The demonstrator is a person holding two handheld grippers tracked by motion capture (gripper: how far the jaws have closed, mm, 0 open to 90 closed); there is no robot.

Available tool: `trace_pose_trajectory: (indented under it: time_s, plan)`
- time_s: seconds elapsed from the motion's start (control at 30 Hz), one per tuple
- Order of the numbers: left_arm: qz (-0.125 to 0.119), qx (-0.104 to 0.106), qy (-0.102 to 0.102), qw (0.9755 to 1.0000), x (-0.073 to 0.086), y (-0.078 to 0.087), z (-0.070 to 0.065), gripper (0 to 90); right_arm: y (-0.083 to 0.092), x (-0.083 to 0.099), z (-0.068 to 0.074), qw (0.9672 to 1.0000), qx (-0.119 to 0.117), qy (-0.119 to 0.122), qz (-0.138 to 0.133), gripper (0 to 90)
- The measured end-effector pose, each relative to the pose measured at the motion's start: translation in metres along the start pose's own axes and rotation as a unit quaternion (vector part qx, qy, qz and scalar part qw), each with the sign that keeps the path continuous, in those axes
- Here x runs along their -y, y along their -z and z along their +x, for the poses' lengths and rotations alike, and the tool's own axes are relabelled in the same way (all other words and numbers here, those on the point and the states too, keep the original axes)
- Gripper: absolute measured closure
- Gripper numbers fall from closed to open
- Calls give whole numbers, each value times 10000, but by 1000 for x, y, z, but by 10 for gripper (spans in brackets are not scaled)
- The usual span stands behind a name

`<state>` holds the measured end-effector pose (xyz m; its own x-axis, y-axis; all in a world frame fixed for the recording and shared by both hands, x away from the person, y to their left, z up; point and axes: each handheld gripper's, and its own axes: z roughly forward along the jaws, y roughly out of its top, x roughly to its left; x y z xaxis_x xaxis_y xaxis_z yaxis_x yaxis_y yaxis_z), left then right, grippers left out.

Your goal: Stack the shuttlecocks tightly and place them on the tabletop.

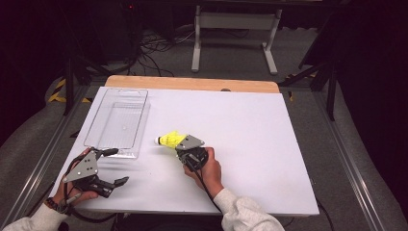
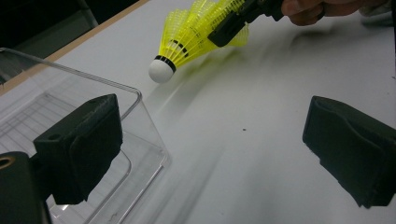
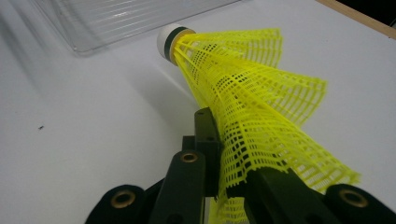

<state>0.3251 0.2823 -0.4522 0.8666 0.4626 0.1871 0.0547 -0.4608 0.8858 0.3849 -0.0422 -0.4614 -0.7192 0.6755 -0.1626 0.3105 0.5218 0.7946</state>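
right gripper (image 1: 179, 146): pinching the net skirt of the yellow birdie (image 1: 169, 139), middle of the frame, white tip pointing left | left gripper (image 1: 118, 166): 2 jaws spread wide, nothing in them, lower left | clear tray (image 1: 117, 120): left of the birdie, near it, on the white table (image 1: 250, 134)

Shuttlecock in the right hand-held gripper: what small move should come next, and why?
Probably carry it a little further toward the clear tray and over its near rim. The right hand-held gripper is shut on the yellow shuttlecock by its skirt, white cork pointing at the tray, which lies just beyond. The left hand-held gripper waits open beside the tray's near corner.
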Motion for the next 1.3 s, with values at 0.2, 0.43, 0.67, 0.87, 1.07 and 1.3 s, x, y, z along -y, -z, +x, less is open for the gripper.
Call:
trace_pose_trajectory:
  time_s: [0.2, 0.43, 0.67, 0.87, 1.07, 1.3]
  plan:
    - [-33, -16, 9, 10000, 0, 1, 1, 57, 3, -2, -3, 10000, -71, -7, -64, 880]
    - [-46, -11, -9, 10000, 0, 2, 0, 57, 7, -1, -7, 9999, -59, -30, -81, 880]
    - [-44, -11, 18, 10000, 1, 3, 1, 56, 9, -1, -9, 9999, -85, -16, -120, 880]
    - [-46, -9, 21, 10000, 1, 3, 1, 56, 10, -2, -9, 9999, -84, -32, -144, 880]
    - [-54, -7, 13, 10000, 1, 3, 1, 56, 12, -3, -10, 9998, -87, -17, -163, 880]
    - [-67, -27, 41, 10000, 2, 3, 2, 56, 14, -3, -11, 9998, -106, -21, -183, 881]
